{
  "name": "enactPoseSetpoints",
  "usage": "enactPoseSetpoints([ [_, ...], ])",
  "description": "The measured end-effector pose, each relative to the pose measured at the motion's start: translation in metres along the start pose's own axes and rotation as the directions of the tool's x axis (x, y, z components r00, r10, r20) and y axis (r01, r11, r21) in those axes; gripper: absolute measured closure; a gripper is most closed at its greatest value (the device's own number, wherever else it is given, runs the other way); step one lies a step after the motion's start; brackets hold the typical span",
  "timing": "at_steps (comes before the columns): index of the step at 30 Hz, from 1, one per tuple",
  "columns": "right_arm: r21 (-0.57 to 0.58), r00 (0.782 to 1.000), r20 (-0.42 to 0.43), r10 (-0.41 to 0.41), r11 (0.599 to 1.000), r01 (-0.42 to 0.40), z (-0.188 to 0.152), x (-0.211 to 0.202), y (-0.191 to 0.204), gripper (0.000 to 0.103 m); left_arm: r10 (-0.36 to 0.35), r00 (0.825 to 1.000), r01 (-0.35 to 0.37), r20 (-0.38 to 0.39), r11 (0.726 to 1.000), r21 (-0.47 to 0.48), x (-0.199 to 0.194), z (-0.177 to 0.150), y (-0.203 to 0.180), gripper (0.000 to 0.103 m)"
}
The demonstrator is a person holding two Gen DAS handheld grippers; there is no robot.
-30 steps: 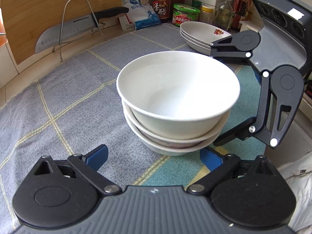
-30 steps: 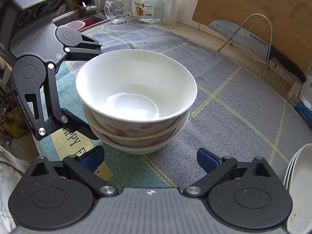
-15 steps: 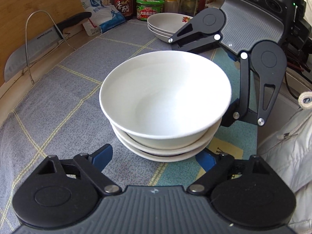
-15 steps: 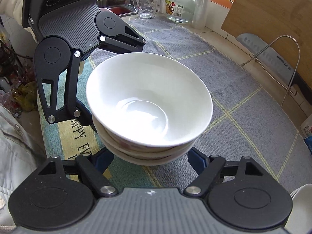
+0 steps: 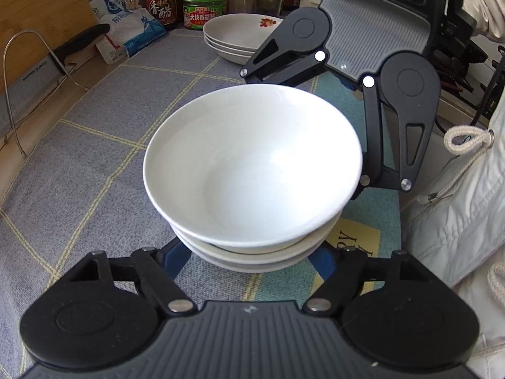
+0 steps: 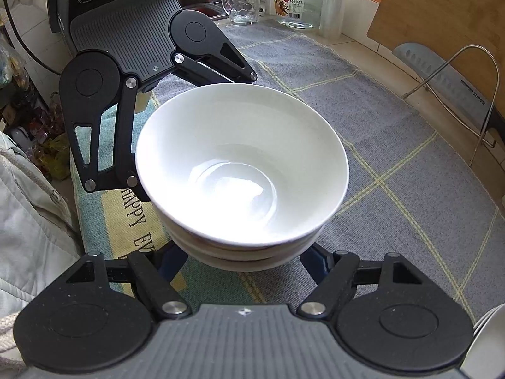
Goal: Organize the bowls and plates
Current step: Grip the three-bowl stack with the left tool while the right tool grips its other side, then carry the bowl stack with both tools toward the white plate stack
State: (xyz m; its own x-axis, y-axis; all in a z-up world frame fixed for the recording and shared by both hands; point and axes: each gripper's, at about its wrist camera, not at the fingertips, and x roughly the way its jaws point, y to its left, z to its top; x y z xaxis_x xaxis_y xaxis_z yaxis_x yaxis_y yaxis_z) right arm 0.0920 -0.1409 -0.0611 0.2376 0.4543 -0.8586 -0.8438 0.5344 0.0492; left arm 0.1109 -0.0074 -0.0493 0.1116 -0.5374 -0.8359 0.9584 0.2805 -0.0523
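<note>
Three white bowls sit nested on a grey checked mat. My left gripper straddles the bottom bowl from one side, and its jaws are closing. The blue fingers run in under the bowl's lower wall and lie against it, hiding their tips. My right gripper holds the same bowl from the opposite side. Its jaws are closing too, with the blue fingers against the base. Each view shows the other tool's black linkage beyond the bowls. A stack of white plates stands farther back.
A cleaver rests on a wire rack against a wooden board. Bottles, a green tin and a salt bag line the back wall. A glass mug and a jar stand near the sink. A person's pale jacket is at the counter edge.
Both pairs of jaws have narrowed from wide open until the blue fingers sit under the bottom bowl. Both tools have rolled and drawn closer around the stack.
</note>
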Motion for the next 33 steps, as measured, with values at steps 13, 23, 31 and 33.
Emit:
enactPoseSetpoints([
  [13, -0.001, 1.000, -0.030, -0.008, 1.000, 0.008, 0.003, 0.000, 0.002, 0.022, -0.005, 1.000, 0.005, -0.010, 1.000, 0.011, 0.002, 0.002, 0.001, 0.024],
  [23, 0.009, 0.999, -0.025, -0.022, 1.000, 0.022, 0.003, -0.007, 0.001, 0.022, 0.037, 0.999, -0.037, 0.005, 0.999, 0.019, -0.003, 0.007, -0.008, 0.024],
  [31, -0.018, 0.998, -0.009, -0.057, 0.998, 0.056, -0.012, -0.033, -0.010, 0.022, 0.081, 0.997, -0.081, 0.021, 0.996, 0.021, 0.001, 0.034, -0.021, 0.024],
  [33, -0.024, 0.998, -0.007, -0.068, 0.997, 0.067, -0.019, -0.043, -0.016, 0.022, 0.087, 0.996, -0.087, 0.028, 0.996, 0.025, 0.004, 0.044, -0.025, 0.024],
])
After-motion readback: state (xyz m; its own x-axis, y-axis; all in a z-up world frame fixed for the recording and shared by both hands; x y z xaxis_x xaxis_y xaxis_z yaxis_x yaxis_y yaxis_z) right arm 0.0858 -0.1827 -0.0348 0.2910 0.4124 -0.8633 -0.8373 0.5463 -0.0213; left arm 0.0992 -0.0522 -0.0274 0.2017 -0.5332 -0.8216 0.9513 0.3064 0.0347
